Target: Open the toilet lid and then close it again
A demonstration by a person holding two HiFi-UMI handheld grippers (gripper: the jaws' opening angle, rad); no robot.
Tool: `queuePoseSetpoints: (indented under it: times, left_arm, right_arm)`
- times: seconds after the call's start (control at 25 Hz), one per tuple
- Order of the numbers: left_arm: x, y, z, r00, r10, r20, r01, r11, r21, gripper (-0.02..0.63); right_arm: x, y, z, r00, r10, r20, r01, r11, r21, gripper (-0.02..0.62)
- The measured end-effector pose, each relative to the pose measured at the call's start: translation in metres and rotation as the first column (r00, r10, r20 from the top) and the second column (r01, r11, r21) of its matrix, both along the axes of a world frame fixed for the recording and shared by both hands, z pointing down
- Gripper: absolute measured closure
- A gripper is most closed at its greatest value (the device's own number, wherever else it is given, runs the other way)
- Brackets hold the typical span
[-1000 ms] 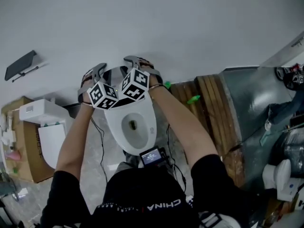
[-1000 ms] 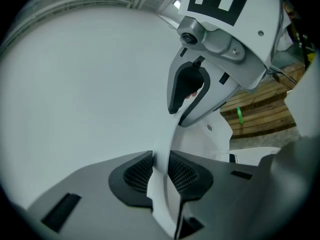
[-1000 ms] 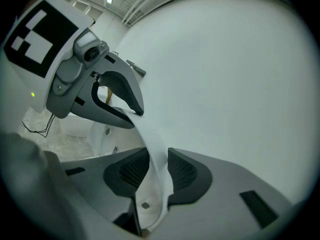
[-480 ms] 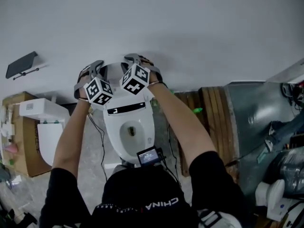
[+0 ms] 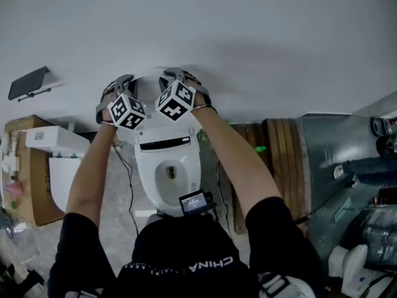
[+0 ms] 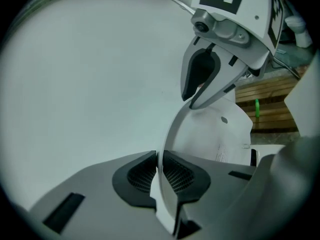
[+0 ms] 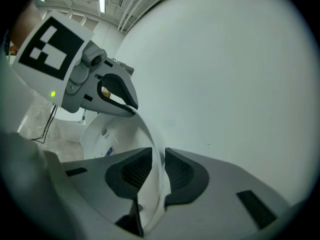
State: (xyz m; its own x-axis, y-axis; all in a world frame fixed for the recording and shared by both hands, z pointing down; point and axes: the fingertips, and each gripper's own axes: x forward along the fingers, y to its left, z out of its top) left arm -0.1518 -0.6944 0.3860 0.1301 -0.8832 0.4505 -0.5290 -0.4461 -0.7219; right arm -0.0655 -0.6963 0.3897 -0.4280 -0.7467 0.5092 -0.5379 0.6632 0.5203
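Our left gripper (image 6: 161, 160) and right gripper (image 7: 158, 160) have just been closing, and each pinches the thin rim of the toilet lid (image 6: 212, 136) between its pads. We grip at two spots, likely so it swings evenly. It stands raised by the wall (image 5: 260, 30), above the open bowl (image 5: 149, 179).

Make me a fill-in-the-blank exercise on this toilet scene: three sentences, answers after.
1. The left tool and the right tool each clamp the thin edge of the white ____.
2. The lid stands raised, close to the pale ____ behind it.
3. With the lid up, the toilet shows its uncovered ____.

Missing words: lid; wall; bowl.

Both tools' jaws have just been closing on that edge.
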Motion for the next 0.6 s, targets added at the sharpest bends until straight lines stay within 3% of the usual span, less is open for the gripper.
queuePoseSetpoints:
  times: [0.12,0.32,0.6]
  left_arm:
    - [-0.001,-0.009,-0.001,1.0,-0.007,0.0,0.007,1.0,-0.008,0.558]
    - [-0.002,-0.008,-0.004,0.999,0.024,0.038,-0.023,1.0,-0.019,0.558]
    - [-0.004,-0.008,-0.002,1.0,0.015,0.025,-0.015,1.0,0.0,0.558]
  right_arm:
    - [0.008,-0.008,0.001,1.0,0.013,-0.016,-0.012,1.0,0.023,0.546]
    - [0.009,-0.015,0.002,0.999,0.027,-0.038,-0.028,1.0,-0.007,0.546]
    - [0.007,-0.018,0.001,0.999,0.049,-0.006,-0.049,0.999,-0.009,0.546]
